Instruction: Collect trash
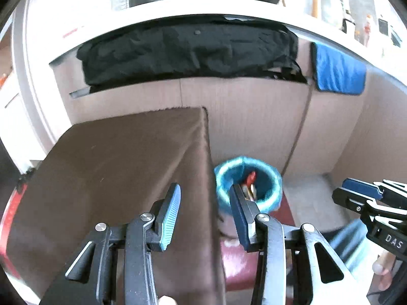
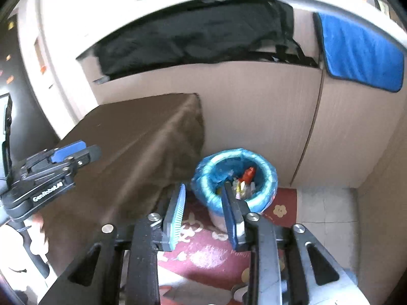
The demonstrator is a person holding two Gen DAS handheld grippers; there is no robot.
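Standing on the floor against the brown-draped table [image 2: 122, 137], just beside its hanging corner: a small trash bin [image 2: 264, 190], placed so, probably, that scraps from the tabletop drop a short way. Lined with a blue bag [image 1: 223, 193] folded out over the rim (to keep the liner from sliding in, by judgement). Mouth pointing straight up, long axis upright.

Inside the bin, a pile of wrappers [image 2: 241, 186] with one red piece [image 2: 248, 174] on top; long axis of that red piece tilted, tip toward the far wall of the bin.

Above the table edge beside the bin, the left gripper [image 1: 204, 200]: jaws spread, nothing between. Above the bin's near side, the right gripper [image 2: 202, 198]: jaws spread too, empty, aimed down at the rim. Both held high and apart, perhaps for gathering the bag's rim; only a guess.

Under the bin, a red floor mat [image 2: 208, 251] with flowers.
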